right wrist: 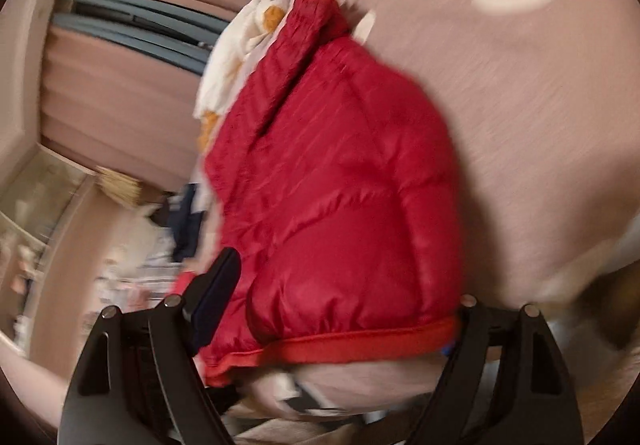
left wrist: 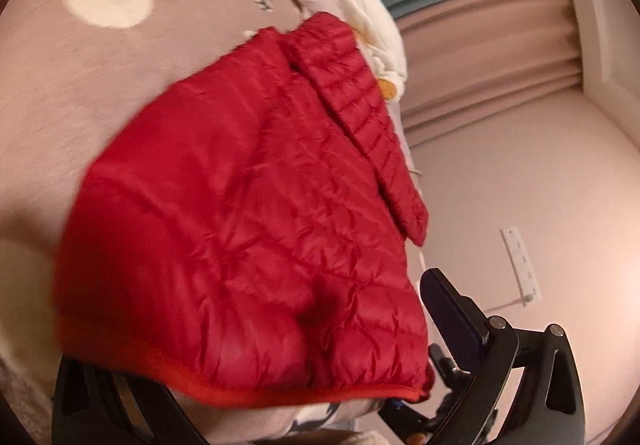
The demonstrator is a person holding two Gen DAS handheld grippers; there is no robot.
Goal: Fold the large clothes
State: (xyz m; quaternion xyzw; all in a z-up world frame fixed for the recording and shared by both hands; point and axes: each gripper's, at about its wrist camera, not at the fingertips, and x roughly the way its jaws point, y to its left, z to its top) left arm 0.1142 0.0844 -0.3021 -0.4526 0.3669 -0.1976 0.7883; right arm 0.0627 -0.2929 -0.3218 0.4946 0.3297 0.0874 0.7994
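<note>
Here, glossy quilted red puffer jacket on soft dotted bedding, hem between both spread tools, left and right

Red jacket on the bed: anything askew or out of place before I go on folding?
Nothing damaged. The red jacket lies flat on the bed cover, but one sleeve runs out along the bed's edge, unfolded. A white plush toy lies just beyond it.

Glossy quilted red jacket (crinkled nylon), matt cloth bedspread
</note>
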